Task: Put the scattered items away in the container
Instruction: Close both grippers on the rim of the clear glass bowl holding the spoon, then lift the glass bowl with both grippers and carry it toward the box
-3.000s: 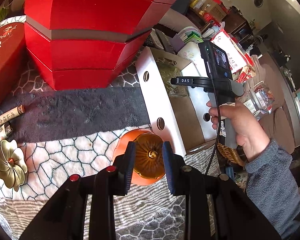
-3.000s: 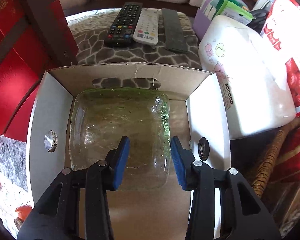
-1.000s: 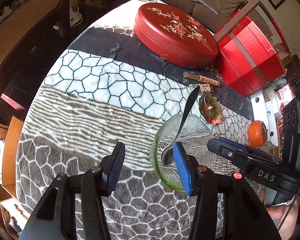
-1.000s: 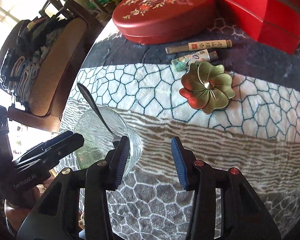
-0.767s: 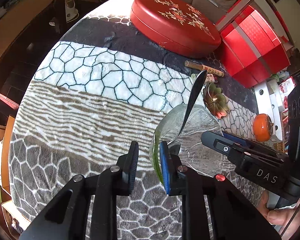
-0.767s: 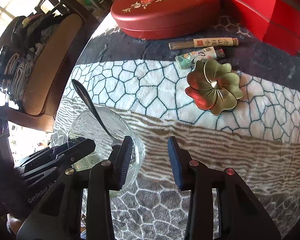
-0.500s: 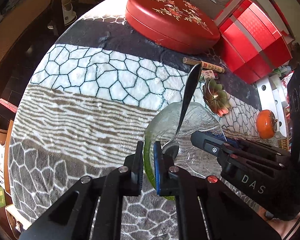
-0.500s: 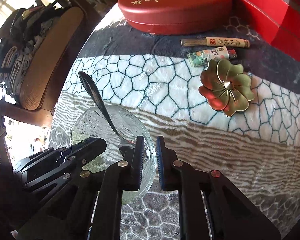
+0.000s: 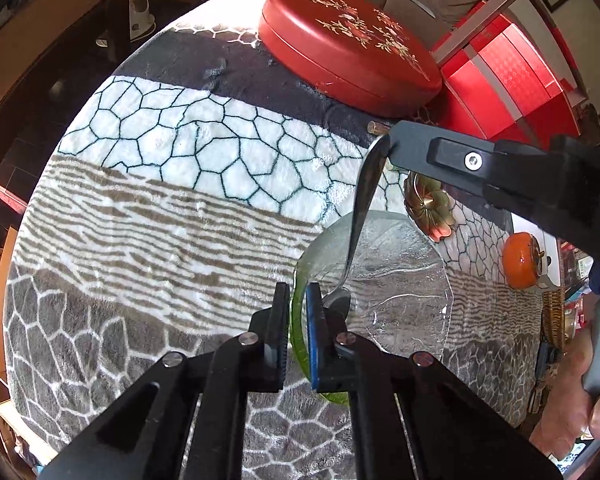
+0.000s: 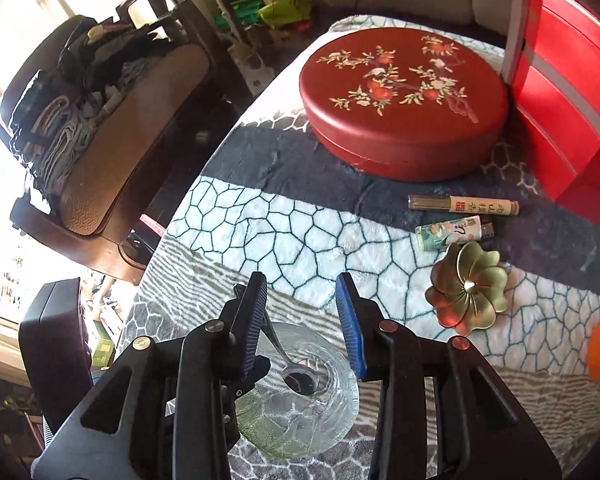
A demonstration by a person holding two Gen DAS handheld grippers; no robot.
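Note:
A clear glass dish (image 9: 396, 280) with a green rim sits on the patterned blanket. My left gripper (image 9: 298, 312) is shut on its near rim. A metal spoon (image 9: 362, 216) leans in the dish, bowl down. My right gripper (image 10: 300, 312) is open above the dish (image 10: 300, 416), its fingers on either side of the spoon's handle (image 10: 270, 334) without closing on it. In the left wrist view one right finger (image 9: 428, 148) reaches the handle's top end.
A gold flower-shaped holder (image 10: 466, 288), a lighter (image 10: 452, 232) and an incense tube (image 10: 462, 204) lie on the blanket. A round red lacquer box (image 10: 404, 104) and stacked red boxes (image 10: 572, 92) stand behind. An orange persimmon jar (image 9: 522, 254) sits at the right. A chair (image 10: 112, 152) stands off the table's left edge.
My left gripper has closed on the dish's rim. My right gripper closed briefly near the dish, then rose and opened around the spoon handle.

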